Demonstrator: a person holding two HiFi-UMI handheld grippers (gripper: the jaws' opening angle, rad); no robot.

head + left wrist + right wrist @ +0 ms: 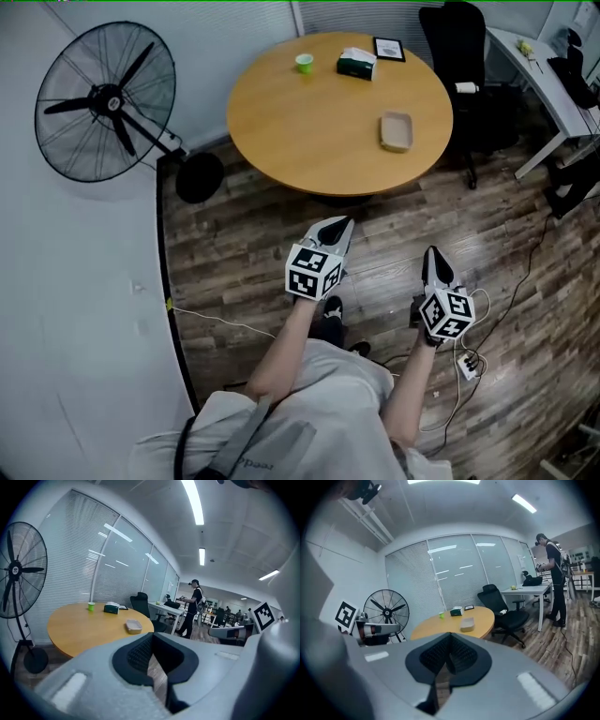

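Observation:
My left gripper (341, 225) is held over the wooden floor just short of the round wooden table (309, 131), jaws shut and empty. My right gripper (431, 254) hangs a little lower and to the right, also shut on nothing. On the table lie a beige tray (396, 131), a green cup (305, 63), a dark green tissue box (356, 63) and a black frame (389, 48). The left gripper view looks past closed jaws (151, 636) to the table (79, 625) and tray (133, 626). The right gripper view shows closed jaws (450, 636) and the table (440, 624).
A black standing fan (105, 101) stands at the left by the wall. A black office chair (464, 56) and a white desk (553, 84) are right of the table. A power strip (466, 364) with cables lies on the floor. A person (192, 606) stands farther off.

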